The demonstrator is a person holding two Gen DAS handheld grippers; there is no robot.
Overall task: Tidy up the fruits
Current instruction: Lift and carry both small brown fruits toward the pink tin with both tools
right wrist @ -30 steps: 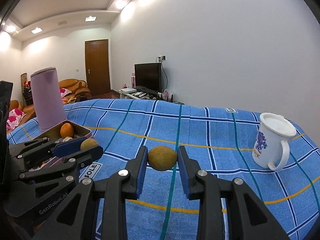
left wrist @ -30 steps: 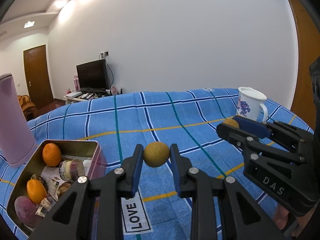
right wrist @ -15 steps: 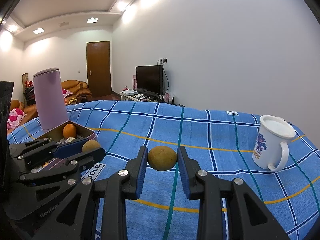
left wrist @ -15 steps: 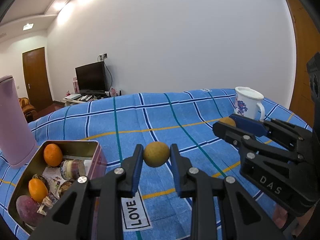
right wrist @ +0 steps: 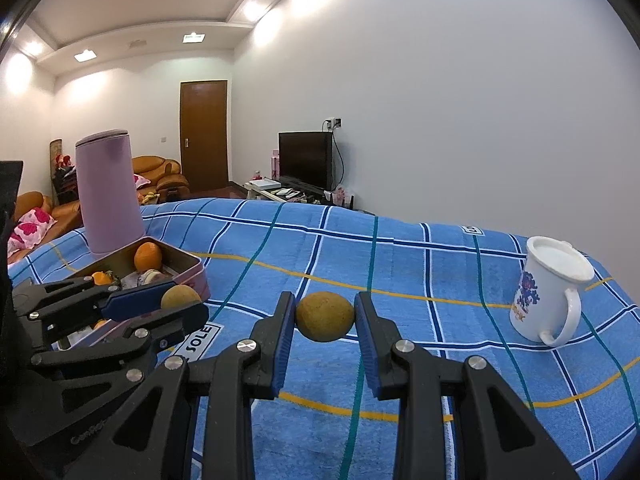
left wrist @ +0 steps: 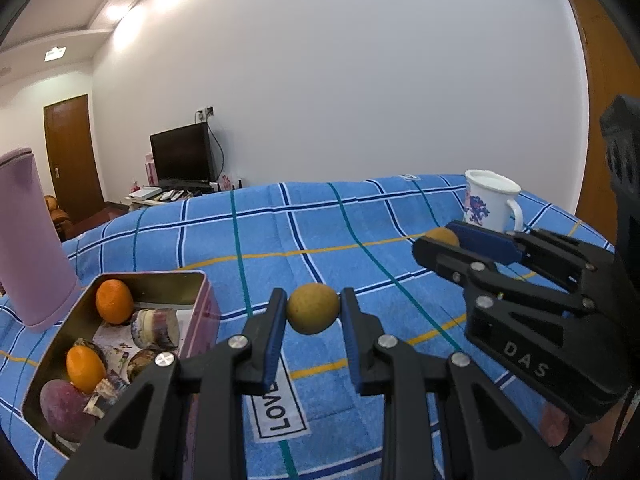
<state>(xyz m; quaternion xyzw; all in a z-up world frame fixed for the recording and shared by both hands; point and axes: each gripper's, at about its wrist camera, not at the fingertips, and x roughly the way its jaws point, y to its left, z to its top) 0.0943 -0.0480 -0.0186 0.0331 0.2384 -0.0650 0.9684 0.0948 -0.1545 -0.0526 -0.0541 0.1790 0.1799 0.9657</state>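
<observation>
Yellow-brown fruit [left wrist: 313,308] pinched in left gripper [left wrist: 313,312], another fruit [right wrist: 325,317] pinched in right gripper [right wrist: 325,318], both above blue cloth [left wrist: 360,224], near tin [left wrist: 160,280]. Round, so could slip and roll away.

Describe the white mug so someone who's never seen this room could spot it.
On the blue plaid cloth, look to the far right edge. The white mug stands there alone and upright, handle toward the camera, the only thing with a blue floral print.

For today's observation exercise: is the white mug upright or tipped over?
Upright: the white mug stands on its base on the blue cloth, rim facing up.
</observation>
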